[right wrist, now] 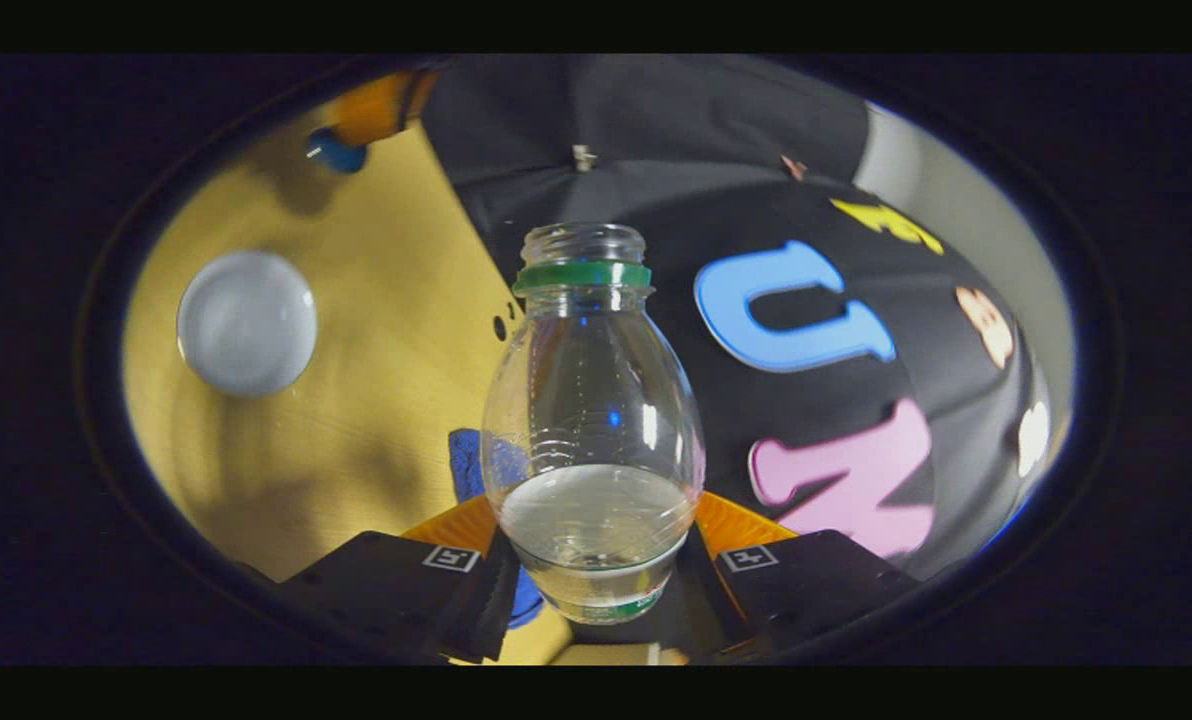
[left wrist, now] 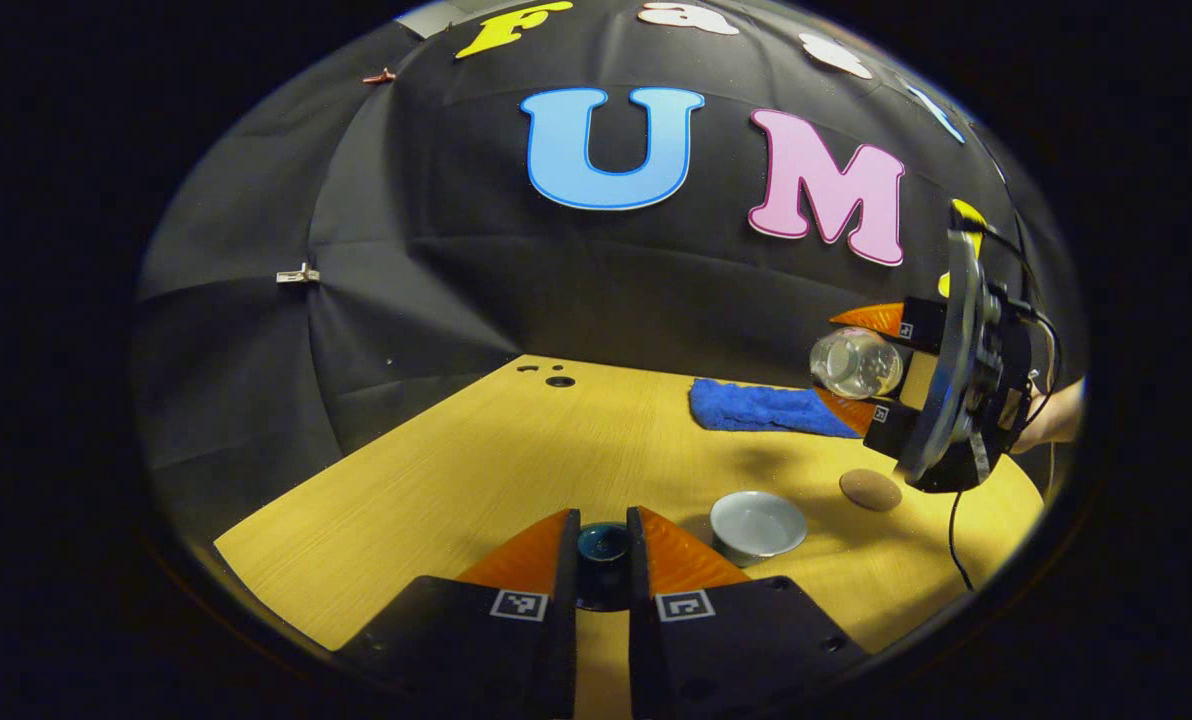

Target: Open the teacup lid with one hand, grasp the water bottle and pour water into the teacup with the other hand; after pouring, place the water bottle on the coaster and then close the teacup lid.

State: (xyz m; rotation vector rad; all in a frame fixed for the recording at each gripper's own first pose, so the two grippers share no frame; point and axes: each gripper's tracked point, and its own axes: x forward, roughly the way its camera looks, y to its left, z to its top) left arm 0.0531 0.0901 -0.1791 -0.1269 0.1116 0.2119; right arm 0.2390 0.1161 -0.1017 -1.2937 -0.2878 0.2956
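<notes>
My left gripper [left wrist: 602, 520] is shut on the dark blue teacup lid [left wrist: 601, 548] and holds it just above the table. The open pale grey teacup [left wrist: 758, 525] stands right of it, also seen from above as the teacup [right wrist: 246, 322]. Beyond the cup lies the round brown coaster [left wrist: 870, 489]. Up at the right, my right gripper [left wrist: 838, 360] holds the clear water bottle [left wrist: 858, 364] on its side in the air. In the right gripper view, my right gripper [right wrist: 596, 530] is shut on the uncapped bottle [right wrist: 591, 400], which has a green neck ring and water pooled near its base.
A folded blue towel [left wrist: 766, 408] lies at the back of the wooden table [left wrist: 436, 480], near the wall. Small holes [left wrist: 560, 381] mark the table's far corner. A hand [left wrist: 1056, 415] holds the right gripper. A black cable [left wrist: 956, 540] hangs under it.
</notes>
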